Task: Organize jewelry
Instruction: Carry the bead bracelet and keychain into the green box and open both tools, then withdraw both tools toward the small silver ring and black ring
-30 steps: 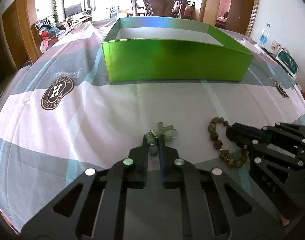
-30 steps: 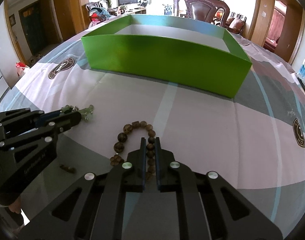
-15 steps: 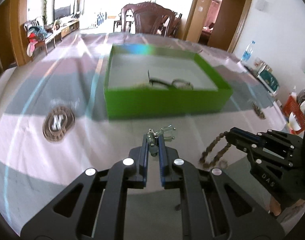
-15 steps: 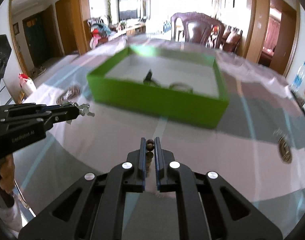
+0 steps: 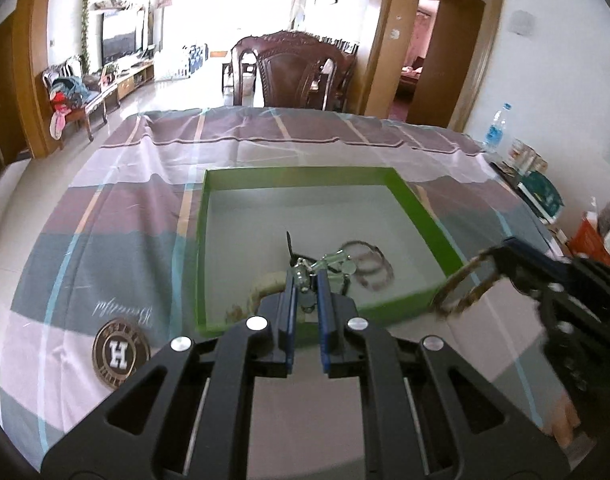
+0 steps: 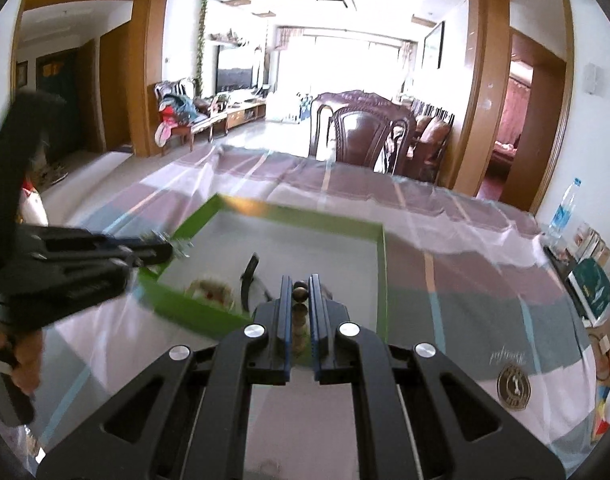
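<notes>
Left wrist view: left gripper (image 5: pixel 305 284) pinched tight on a small metal trinket (image 5: pixel 319 266), held above the near edge of the green box (image 5: pixel 419 204). Rings (image 5: pixel 367 266) and a dark strap already lie inside, so sorting looks partly done. Right wrist view: right gripper (image 6: pixel 300 300) clamped on the bead bracelet (image 6: pixel 299 294), over the box's near side. Left to do, I'd say: drop both pieces in.

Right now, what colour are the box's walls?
Bright green; the box shows best in the left wrist view.
</notes>
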The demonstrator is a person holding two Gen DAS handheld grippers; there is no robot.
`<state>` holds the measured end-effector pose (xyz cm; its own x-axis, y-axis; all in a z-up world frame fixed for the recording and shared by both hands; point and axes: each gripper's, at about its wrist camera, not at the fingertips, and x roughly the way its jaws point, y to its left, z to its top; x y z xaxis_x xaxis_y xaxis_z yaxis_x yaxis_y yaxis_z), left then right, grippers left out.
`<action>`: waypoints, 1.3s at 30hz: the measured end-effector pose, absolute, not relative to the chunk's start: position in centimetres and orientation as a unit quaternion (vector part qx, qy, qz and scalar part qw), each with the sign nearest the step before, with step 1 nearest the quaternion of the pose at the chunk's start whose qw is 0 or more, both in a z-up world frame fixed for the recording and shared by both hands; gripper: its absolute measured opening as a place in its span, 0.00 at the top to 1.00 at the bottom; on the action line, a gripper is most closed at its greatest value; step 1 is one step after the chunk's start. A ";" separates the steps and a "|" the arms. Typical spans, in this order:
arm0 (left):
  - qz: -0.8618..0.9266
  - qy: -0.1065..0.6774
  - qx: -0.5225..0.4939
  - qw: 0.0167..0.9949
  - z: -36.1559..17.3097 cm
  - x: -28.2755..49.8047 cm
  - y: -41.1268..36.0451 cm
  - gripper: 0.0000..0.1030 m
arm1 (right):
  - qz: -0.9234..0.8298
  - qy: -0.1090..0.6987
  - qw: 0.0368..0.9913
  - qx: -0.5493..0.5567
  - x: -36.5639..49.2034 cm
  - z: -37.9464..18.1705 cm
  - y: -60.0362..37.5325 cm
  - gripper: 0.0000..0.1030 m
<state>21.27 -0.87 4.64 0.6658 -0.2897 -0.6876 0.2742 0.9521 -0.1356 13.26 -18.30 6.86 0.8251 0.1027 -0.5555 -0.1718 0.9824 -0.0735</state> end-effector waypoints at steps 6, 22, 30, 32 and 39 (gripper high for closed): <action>-0.117 0.400 -0.010 0.909 1.8 25.2 -1.0 0.90 | 0.041 0.269 0.962 -0.033 17.0 6.5 -18.9 0.92; -0.107 0.402 -0.012 0.909 0.7 19.5 1.5 0.54 | 0.056 0.365 0.929 -0.017 14.2 2.5 -20.5 0.51; -0.152 0.434 0.019 0.888 -3.7 9.8 0.8 0.53 | 0.102 0.448 0.888 -0.024 8.0 -3.7 -20.3 0.58; -0.166 0.441 0.018 0.882 -4.2 8.5 0.7 0.53 | 0.109 0.457 0.883 -0.016 7.1 -4.5 -20.1 0.58; -0.200 0.451 0.056 0.868 -5.3 5.2 -0.9 0.47 | 0.114 0.466 0.878 -0.005 6.3 -5.4 -19.9 0.58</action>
